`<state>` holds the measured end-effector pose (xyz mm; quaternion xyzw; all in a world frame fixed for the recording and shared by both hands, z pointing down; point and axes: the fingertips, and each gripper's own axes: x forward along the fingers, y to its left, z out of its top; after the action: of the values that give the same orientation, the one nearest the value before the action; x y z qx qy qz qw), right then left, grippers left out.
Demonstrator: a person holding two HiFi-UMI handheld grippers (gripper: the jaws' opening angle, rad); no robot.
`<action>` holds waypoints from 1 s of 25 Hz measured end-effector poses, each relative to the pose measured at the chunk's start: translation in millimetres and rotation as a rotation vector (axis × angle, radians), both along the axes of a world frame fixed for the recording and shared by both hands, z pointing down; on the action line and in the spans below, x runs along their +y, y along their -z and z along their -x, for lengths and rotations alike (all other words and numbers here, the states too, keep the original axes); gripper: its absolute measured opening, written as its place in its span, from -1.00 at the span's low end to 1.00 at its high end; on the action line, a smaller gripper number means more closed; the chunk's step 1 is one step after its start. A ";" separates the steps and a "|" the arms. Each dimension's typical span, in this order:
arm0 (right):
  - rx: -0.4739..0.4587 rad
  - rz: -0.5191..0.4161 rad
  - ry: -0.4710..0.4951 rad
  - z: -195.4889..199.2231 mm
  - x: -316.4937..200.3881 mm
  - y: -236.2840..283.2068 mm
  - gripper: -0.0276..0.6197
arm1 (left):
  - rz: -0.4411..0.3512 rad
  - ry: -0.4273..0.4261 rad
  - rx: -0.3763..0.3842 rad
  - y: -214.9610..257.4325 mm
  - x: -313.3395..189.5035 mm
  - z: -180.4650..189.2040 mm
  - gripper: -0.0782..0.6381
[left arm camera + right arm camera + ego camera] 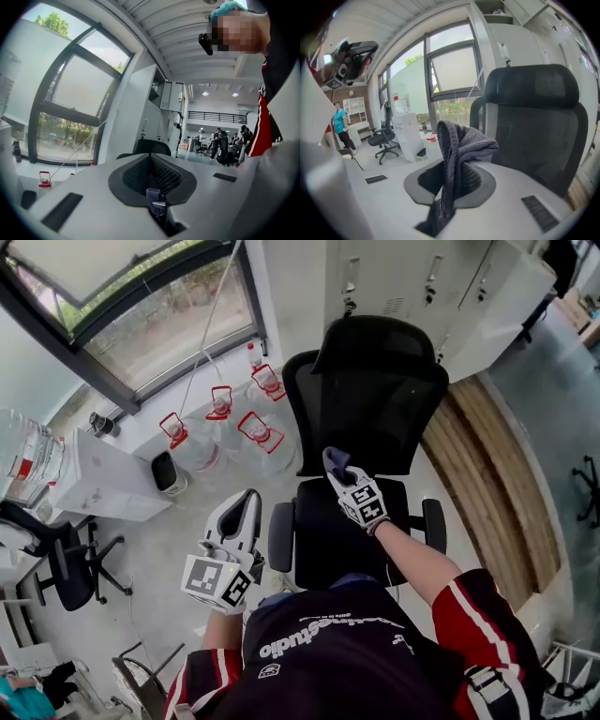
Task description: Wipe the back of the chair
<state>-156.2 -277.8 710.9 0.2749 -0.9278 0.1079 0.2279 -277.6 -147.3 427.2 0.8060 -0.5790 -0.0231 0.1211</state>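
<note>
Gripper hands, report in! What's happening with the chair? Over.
Right gripper shut on grey cloth, held up facing the chair back. Left gripper shut, empty, low beside the seat. Nothing between cloth and chair back. Over.

chair [375, 399]: centre, backrest far, seat near.
lockers [412, 277]: far, behind the chair.
water jugs [253, 432]: on the floor, just left of the backrest.
window [141, 315]: far left, beyond the jugs.
cabinet [103, 479]: left; bin [169, 472] at its right side.
second chair [66, 563]: near left.
right gripper [340, 474]: over the seat, before the backrest; cloth [335, 460] between its jaws.
left gripper [246, 502]: near, left of the left armrest [281, 535].
</note>
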 end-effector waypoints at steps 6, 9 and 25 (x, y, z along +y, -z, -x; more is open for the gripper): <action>-0.026 -0.077 -0.027 -72.6 29.3 74.0 -0.73 | -0.041 -0.160 -0.004 11.7 -33.3 -80.3 -0.70; -0.048 -0.105 -0.088 -111.9 35.0 107.4 -0.73 | -0.062 -0.234 -0.014 20.7 -46.8 -119.9 -0.70; -0.267 -0.177 -0.286 -241.5 65.8 291.9 -0.73 | -0.101 -0.364 -0.046 51.1 -63.7 -225.6 -0.70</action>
<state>85.3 -212.0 418.9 0.4058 -0.9073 0.0928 0.0603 -51.9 -211.0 376.0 0.9027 -0.4244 -0.0114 0.0695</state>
